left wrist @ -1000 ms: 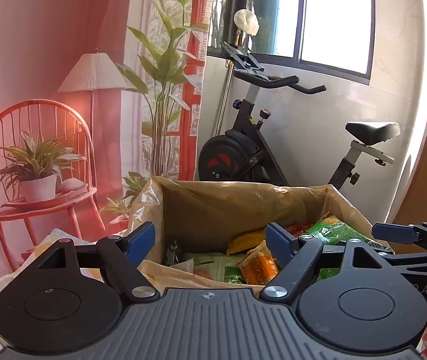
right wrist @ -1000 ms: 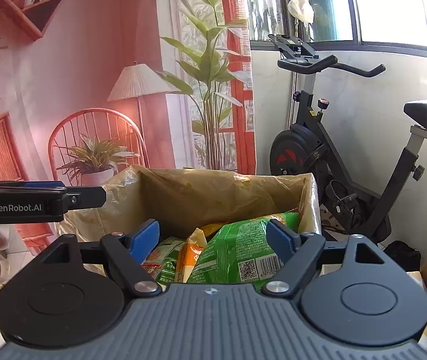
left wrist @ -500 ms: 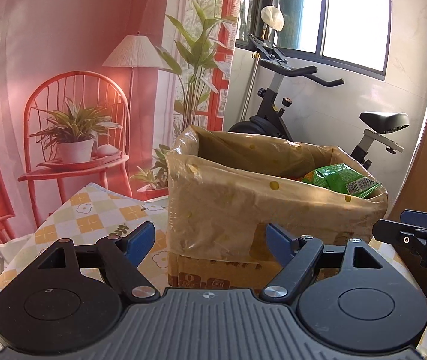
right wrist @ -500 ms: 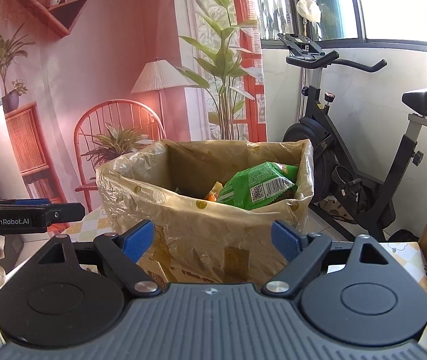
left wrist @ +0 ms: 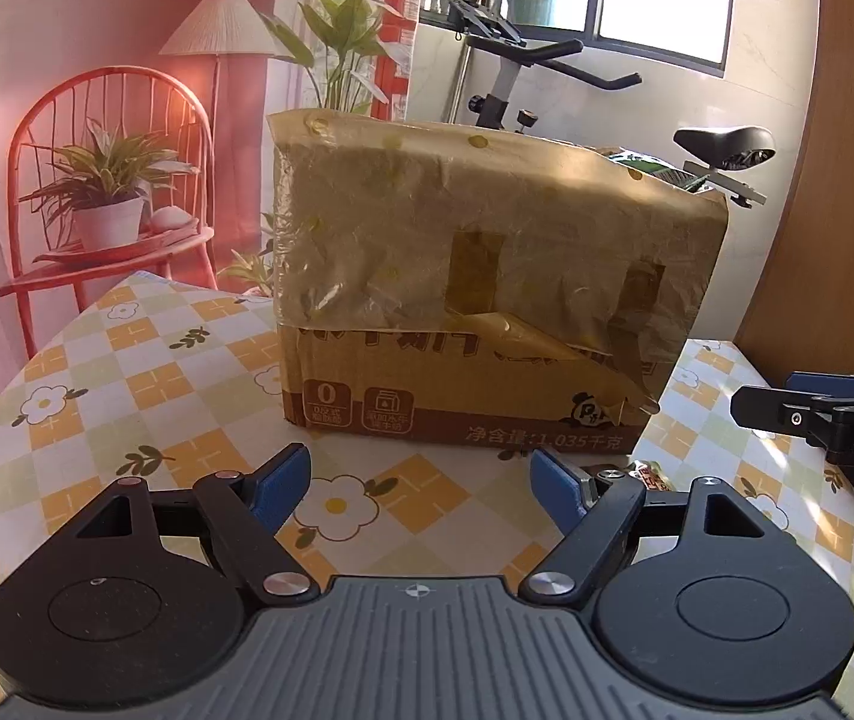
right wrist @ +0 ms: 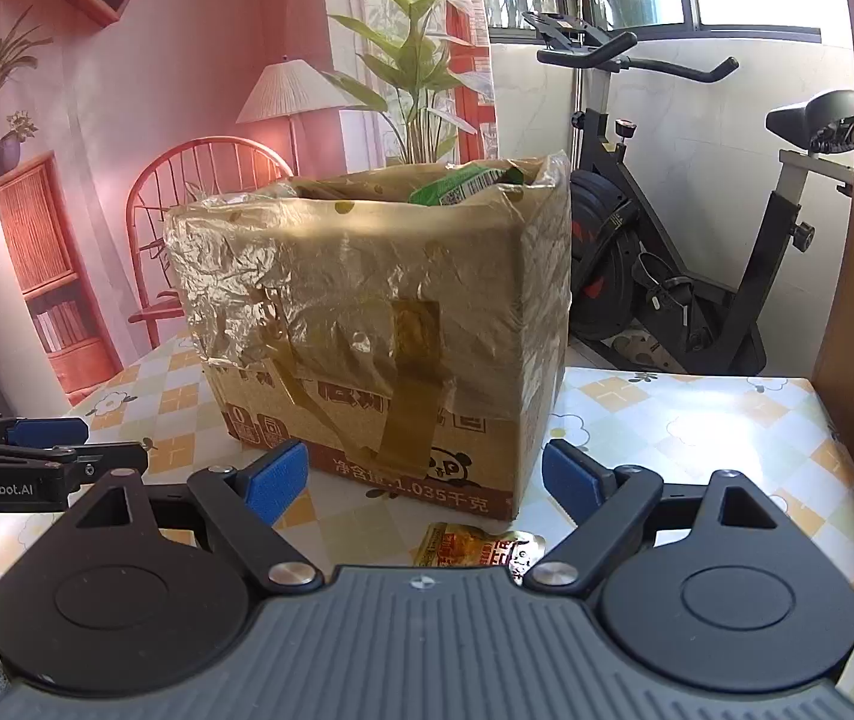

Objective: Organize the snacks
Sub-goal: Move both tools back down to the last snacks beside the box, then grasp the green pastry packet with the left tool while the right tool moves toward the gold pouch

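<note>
Both views: you had drawn both tools back and down from above the box (left wrist: 487, 276), so that its open top, seen from above a second earlier, now showed only as a rim, and the front wall filled each view. The left gripper (left wrist: 420, 489) stood spread, with nothing between its blue pads, only the tablecloth (left wrist: 126, 372) beneath. The right gripper (right wrist: 427, 480) had just been opening a little further and likewise stood wide and empty.

One small snack packet (right wrist: 481, 546) lay flat on the cloth just before the box's lower front edge, roughly between and below the right tool's pads; in the left view only its corner showed beside the right-hand pad. A green snack bag (right wrist: 463, 183) stood up over the box's rim. Judged from this, most snacks were already boxed, and the withdrawal probably set you up to fetch the stray packet.

Materials: the box was corrugated brown card, printed along its base, its upper part wrapped in crinkled, translucent yellowish film held down by strips of tan tape, one peeling loose. The packet was thin, glossy foil, orange and gold, likely slippery and hard to lift from flat. The cloth was smooth, checked in orange and pale green with daisies. An exercise bike (right wrist: 667, 276) stood behind.
</note>
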`<state>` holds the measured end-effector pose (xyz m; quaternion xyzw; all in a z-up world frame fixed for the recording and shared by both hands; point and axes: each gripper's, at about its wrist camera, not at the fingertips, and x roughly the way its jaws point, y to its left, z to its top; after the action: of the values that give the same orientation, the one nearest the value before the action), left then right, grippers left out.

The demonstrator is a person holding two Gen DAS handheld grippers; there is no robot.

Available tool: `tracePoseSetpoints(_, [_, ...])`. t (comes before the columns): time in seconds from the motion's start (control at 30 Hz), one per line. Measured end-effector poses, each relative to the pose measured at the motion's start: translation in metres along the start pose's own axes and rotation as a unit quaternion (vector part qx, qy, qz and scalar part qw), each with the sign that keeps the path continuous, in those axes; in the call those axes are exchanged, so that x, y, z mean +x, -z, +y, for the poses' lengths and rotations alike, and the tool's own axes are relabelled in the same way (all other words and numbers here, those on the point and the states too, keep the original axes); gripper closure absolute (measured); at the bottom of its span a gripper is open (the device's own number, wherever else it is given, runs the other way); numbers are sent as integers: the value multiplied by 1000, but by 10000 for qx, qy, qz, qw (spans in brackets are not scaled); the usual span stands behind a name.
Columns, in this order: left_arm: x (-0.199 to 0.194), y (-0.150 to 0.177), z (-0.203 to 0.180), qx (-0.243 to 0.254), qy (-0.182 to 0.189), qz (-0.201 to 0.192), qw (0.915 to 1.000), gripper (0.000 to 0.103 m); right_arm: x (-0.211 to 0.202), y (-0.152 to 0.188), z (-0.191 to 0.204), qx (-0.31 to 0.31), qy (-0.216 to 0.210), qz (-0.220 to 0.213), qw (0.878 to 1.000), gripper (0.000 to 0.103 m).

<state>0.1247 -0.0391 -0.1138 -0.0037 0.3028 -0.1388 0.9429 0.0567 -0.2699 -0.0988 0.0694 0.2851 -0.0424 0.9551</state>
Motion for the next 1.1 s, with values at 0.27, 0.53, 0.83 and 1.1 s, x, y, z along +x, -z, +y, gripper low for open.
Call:
tracePoseSetpoints(0.27, [22,34,-24,360,674,486,9959,21,12,33,-13,-42,143,375,9992,16])
tracePoseSetpoints(0.53, [52,66,-51,1379,1179,892,9793,25,18,52,-27,185,177,569,9981,16])
tracePoseSetpoints(0.83, [84,70,-47,1404,1020,1077,9789,53,43,54,-32,-132,29,839,9964,16])
tracePoseSetpoints(1.1, [93,60,-19,920,501,999,9895,60,101,56,-19,-1298,-229,1060,9856,18])
